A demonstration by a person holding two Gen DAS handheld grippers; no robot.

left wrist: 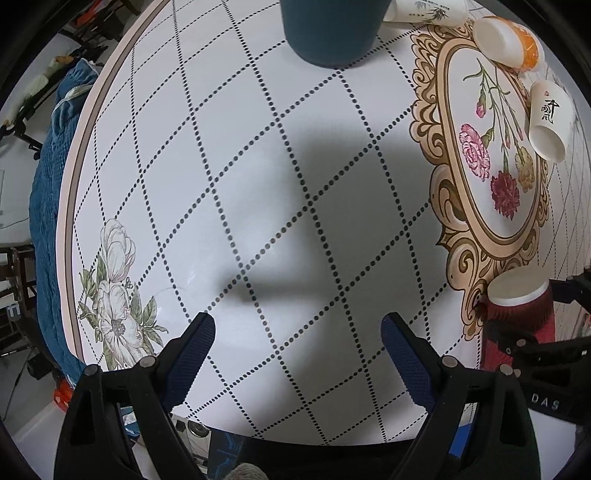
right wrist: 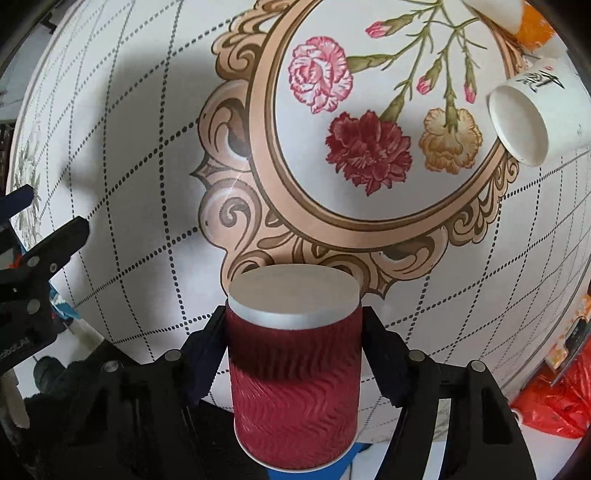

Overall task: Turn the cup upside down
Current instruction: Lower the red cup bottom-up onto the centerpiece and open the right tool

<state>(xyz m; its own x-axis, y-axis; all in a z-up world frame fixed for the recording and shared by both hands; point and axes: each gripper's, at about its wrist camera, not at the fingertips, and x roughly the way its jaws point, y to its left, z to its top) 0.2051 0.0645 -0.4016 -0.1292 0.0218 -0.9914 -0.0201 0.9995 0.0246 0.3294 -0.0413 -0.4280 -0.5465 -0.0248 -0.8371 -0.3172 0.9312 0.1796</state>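
Observation:
A red ripple-wall paper cup is held between the fingers of my right gripper, its white flat base pointing away from the camera, over the near edge of the round table. The same cup shows at the right edge of the left wrist view, with the right gripper around it. My left gripper is open and empty, hovering over the dotted-grid tabletop, left of the cup.
A dark blue cup stands at the far side. A white cup with black calligraphy lies on its side at the right. An orange-and-white cup and another white printed cup lie beyond. A blue cloth is left of the table.

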